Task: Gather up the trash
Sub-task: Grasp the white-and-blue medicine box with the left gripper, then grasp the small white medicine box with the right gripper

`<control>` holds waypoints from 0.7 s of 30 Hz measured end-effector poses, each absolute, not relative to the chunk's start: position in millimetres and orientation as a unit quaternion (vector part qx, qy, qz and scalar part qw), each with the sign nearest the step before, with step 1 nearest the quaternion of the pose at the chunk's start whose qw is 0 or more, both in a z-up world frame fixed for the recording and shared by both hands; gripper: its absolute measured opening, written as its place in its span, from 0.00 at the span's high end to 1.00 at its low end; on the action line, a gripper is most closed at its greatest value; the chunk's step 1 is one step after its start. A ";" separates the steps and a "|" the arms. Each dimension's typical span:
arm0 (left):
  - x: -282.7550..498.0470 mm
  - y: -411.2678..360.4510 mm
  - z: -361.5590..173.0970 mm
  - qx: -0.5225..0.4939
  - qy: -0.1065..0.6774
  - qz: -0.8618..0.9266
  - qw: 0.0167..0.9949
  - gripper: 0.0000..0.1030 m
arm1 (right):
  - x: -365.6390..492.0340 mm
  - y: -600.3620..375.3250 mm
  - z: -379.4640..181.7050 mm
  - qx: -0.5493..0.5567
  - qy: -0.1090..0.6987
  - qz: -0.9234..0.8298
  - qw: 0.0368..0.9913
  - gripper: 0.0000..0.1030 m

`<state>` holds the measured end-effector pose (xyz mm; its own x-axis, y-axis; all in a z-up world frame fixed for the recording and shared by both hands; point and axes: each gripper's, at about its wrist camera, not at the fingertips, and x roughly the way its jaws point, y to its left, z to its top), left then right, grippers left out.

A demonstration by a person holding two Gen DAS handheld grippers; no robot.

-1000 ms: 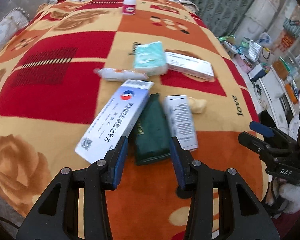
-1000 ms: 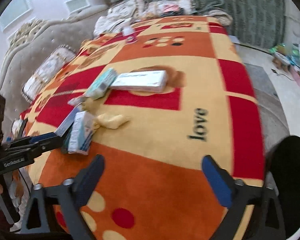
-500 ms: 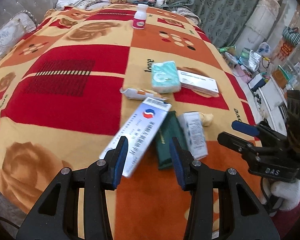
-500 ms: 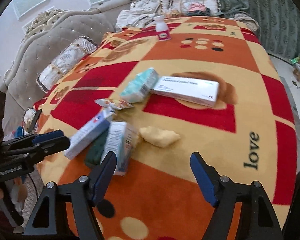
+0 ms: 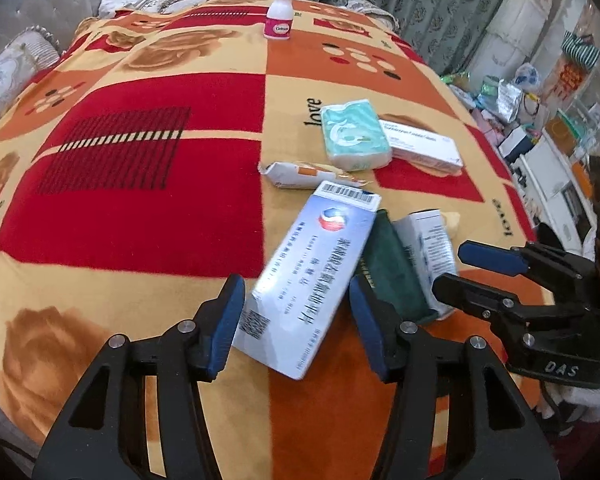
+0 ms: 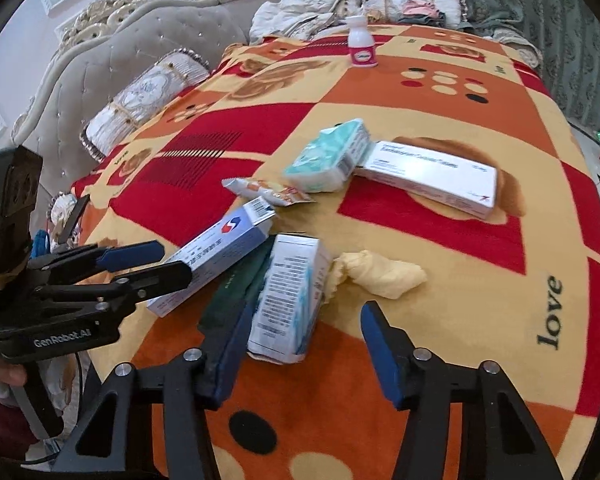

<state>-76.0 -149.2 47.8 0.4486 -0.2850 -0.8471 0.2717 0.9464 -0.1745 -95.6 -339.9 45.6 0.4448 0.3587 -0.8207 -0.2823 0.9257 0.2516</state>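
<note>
**Two boxes, two claws, each lined up along its own box**

The blue-and-white medicine box (image 5: 314,276) lies on the patterned blanket (image 5: 140,200) straight ahead of my left gripper (image 5: 296,320), its long axis running away from me and tilted a little to the right, its near end already between the jaws. Those jaws have just been opening and stand partly apart; the pads do not press on the box, so I hold nothing there.

Beside it lies a dark green packet (image 5: 392,272), then the small white printed box (image 6: 288,296). That box lies in front of my right gripper (image 6: 300,352), long axis pointing away, its near end just inside the left pad. The right jaws have just been closing, yet I see no squeeze.

I judge each claw nearest its own box; sliding forward along the axis comes before closing.
</note>
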 end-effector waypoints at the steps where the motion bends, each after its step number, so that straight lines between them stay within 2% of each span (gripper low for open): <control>1: -73.6 -148.9 45.7 -0.006 0.501 -0.166 0.850 0.48 | -94.5 -337.5 44.4 0.039 0.494 0.191 0.848 0.49; 8: -65.4 -155.0 35.0 0.004 0.510 -0.170 0.843 0.49 | -86.7 -323.2 35.4 0.035 0.502 0.196 0.842 0.57; 11: -66.2 -153.4 32.6 -0.003 0.510 -0.170 0.843 0.49 | -88.3 -321.4 34.5 0.032 0.502 0.203 0.840 0.66; 21: -83.0 -143.2 41.0 -0.034 0.505 -0.167 0.846 0.53 | -114.6 -340.5 46.1 0.031 0.499 0.207 0.841 0.66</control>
